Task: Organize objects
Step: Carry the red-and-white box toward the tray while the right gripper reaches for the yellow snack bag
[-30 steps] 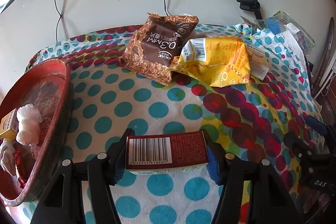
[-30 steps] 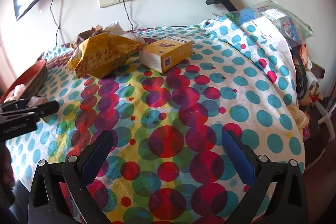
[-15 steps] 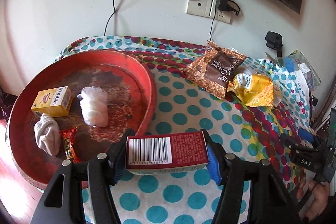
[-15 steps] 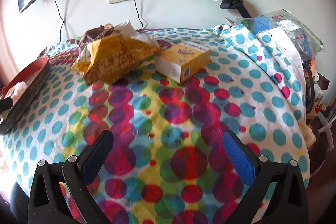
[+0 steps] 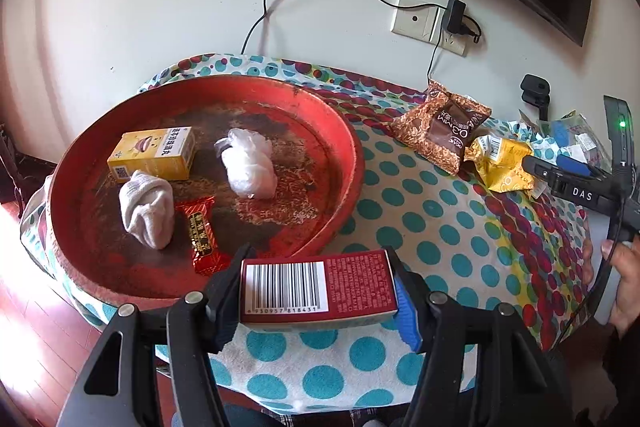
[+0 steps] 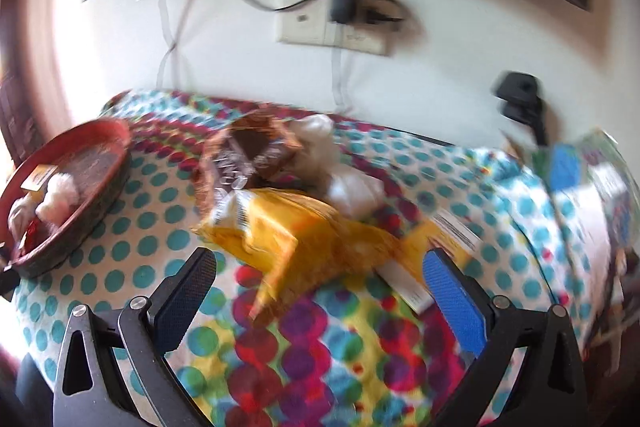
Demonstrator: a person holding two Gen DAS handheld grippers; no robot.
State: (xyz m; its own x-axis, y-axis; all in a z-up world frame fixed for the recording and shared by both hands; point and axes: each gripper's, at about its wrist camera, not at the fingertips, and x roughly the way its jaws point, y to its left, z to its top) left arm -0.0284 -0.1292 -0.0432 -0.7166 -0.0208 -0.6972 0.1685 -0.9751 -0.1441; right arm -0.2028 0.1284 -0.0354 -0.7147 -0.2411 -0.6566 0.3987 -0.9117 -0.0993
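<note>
A: Why is the left gripper (image 5: pixel 320 291) clamped on the red box (image 5: pixel 318 285)?
B: To carry it; it hangs at the tray (image 5: pixel 348 147) rim, where sorted things lie.
A: The right gripper (image 6: pixel 320 287)?
B: Jaws apart, empty, before the yellow bag (image 6: pixel 296 231).

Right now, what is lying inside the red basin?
Inside the red basin: a yellow box, white plastic bag, rolled sock, red candy wrapper. Anything beneath them is covered.

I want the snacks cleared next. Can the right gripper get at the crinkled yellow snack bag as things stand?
Probably yes: the right gripper is open and empty, and the crinkled yellow snack bag lies just ahead on the dotted cloth, nothing between them.
</note>
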